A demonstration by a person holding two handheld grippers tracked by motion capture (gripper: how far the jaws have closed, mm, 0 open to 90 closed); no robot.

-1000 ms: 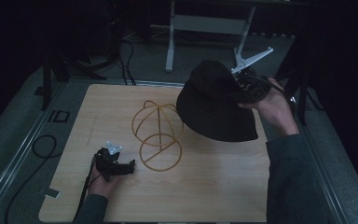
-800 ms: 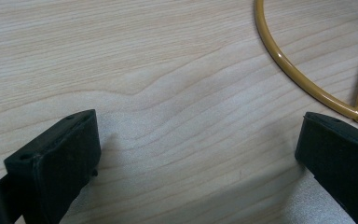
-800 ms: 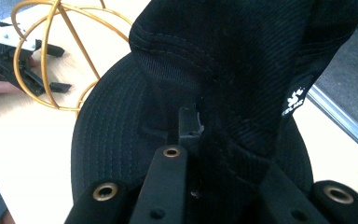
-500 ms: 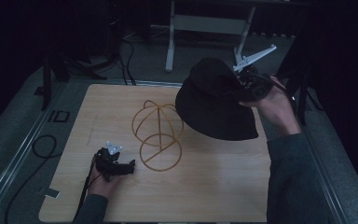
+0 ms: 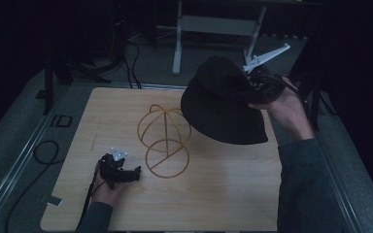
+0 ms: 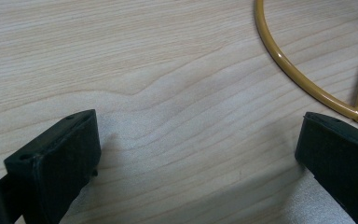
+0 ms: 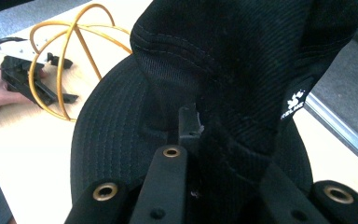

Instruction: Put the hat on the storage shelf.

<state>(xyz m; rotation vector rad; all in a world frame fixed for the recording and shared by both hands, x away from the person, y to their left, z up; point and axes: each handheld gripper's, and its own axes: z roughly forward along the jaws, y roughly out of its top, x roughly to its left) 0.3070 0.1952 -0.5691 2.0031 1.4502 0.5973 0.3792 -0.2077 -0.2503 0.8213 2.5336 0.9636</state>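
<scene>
A black bucket hat (image 5: pixel 223 102) hangs in the air over the table's right half, with my right gripper (image 5: pixel 258 83) shut on its crown. The right gripper view shows the hat's fabric (image 7: pixel 242 70) pinched between the jaws of that gripper (image 7: pixel 193 135). A yellow wire hat stand (image 5: pixel 164 141) stands at the table's middle, just left of the hat. My left gripper (image 5: pixel 135 174) rests on the table beside the stand's base ring, jaws wide apart (image 6: pixel 196 154) with bare wood between them. The base ring (image 6: pixel 298 70) curves past its far jaw.
The wooden table (image 5: pixel 213 204) has bare room along its front and right. A cable (image 5: pixel 43 155) loops on the floor at the left. A white desk frame (image 5: pixel 213 24) stands behind the table.
The hat and my right gripper have shifted very slightly. The left gripper has stayed still by the stand's base.
</scene>
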